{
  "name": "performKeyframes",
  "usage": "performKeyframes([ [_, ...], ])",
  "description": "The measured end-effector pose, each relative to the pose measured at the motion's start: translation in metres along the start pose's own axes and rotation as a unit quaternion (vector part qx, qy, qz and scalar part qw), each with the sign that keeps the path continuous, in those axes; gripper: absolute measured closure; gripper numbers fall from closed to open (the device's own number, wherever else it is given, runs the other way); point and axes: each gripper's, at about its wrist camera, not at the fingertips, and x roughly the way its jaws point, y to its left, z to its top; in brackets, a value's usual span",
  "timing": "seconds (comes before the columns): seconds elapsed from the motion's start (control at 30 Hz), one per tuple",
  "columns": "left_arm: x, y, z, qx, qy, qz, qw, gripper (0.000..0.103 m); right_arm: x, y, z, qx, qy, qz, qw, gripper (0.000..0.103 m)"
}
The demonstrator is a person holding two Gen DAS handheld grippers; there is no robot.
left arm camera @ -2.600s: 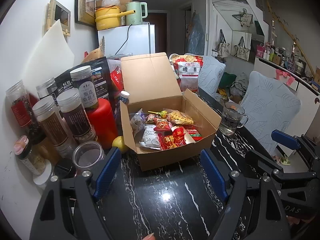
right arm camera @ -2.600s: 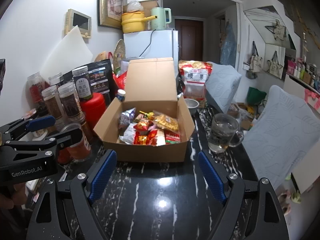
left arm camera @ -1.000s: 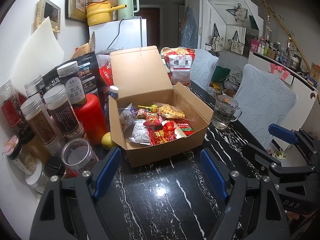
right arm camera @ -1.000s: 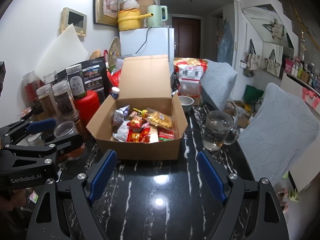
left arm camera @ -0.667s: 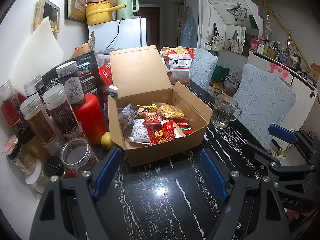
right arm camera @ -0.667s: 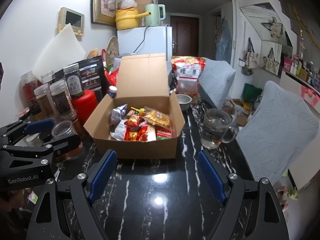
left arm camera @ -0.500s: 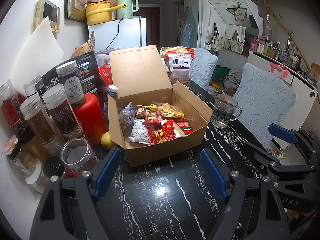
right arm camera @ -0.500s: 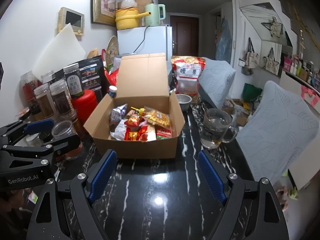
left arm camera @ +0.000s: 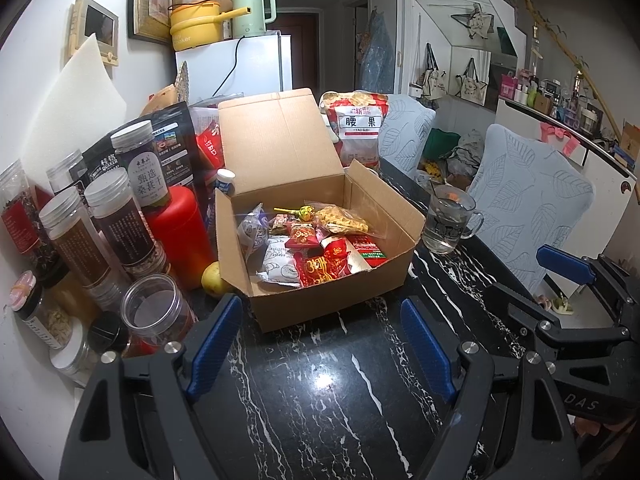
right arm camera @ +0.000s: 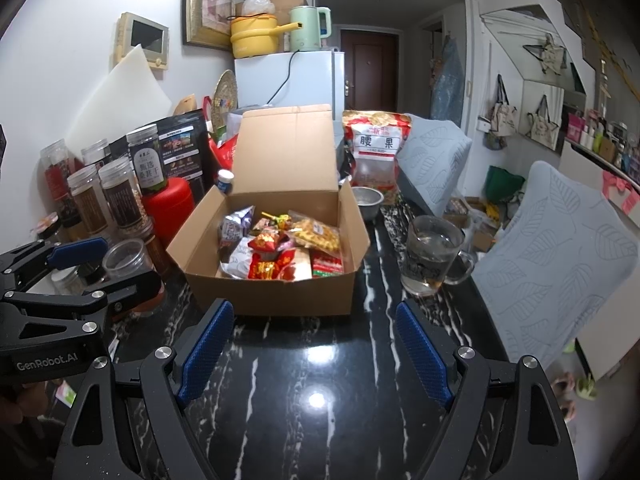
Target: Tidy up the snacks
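An open cardboard box (left arm camera: 332, 300) (right arm camera: 280, 292) stands on the black marble table, its lid tipped up behind. Several small snack packets (left arm camera: 320, 248) (right arm camera: 280, 248) lie inside, red, white and yellow. A big bag of cashews (left arm camera: 358, 128) (right arm camera: 376, 148) stands upright behind the box. My left gripper (left arm camera: 320, 320) hovers open over the table just in front of the box, holding nothing. My right gripper (right arm camera: 312, 316) is open too, beside it and a little to the right, also short of the box.
Several lidded jars (left arm camera: 120, 224) (right arm camera: 120, 196), a red canister (left arm camera: 180, 232), a lemon (left arm camera: 212, 276) and an open clear jar (left arm camera: 152, 308) crowd the left side. A glass mug (left arm camera: 450, 224) (right arm camera: 430, 256) stands right of the box, a steel bowl (right arm camera: 368, 200) behind it. Covered chairs (right arm camera: 560, 240) flank the table's right edge.
Since the oldest frames both grippers have drawn back slightly from the box. Over the last second nothing has moved, and both stay open.
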Motion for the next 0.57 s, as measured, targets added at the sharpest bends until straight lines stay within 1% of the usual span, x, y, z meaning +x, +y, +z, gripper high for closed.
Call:
performKeyframes([
  [0.57, 0.0033, 0.0016, -0.0001, -0.002, 0.006, -0.008, 1.0, 0.021, 0.0055, -0.0029, -0.0022, 0.003, 0.007, 0.0, 1.0, 0.019],
])
